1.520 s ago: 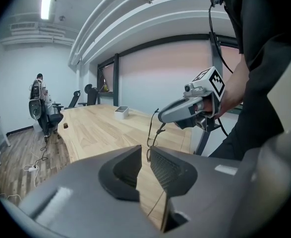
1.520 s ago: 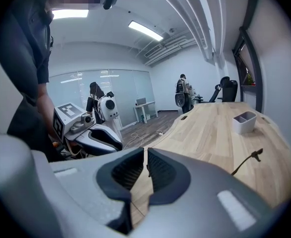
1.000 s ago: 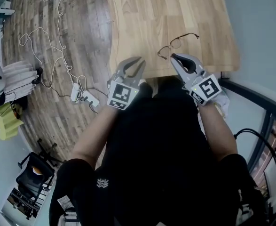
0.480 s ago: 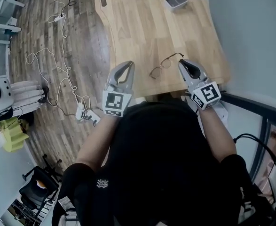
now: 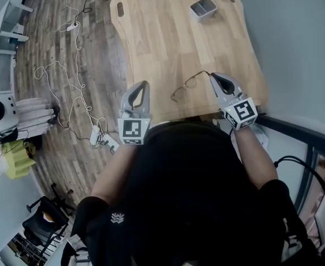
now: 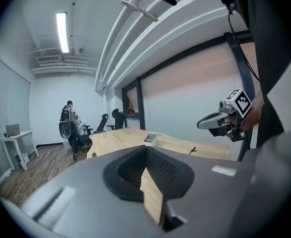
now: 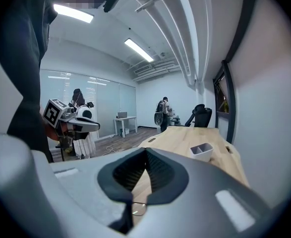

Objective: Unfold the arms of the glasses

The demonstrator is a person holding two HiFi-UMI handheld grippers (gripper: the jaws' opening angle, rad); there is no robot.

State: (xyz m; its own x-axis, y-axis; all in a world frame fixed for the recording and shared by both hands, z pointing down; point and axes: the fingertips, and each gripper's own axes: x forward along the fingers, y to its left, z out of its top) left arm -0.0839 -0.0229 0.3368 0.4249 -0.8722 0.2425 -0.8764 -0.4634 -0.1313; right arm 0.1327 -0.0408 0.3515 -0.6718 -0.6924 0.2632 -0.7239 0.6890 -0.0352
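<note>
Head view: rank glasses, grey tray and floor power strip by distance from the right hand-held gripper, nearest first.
1. Glasses, just left of the right hand-held gripper.
2. Tray, table's far end.
3. Power strip, on the floor, far left.

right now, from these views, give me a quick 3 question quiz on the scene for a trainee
1. True or false: the glasses lie on the wooden table, near the edge closest to the person.
2. What stands at the table's far end? A) a grey divided tray B) a mug C) a laptop
3. In one word, how do the jaws of the left tool and the right tool stand?

Key: 1 true; 2 A; 3 shut (both pairs are closed together).
</note>
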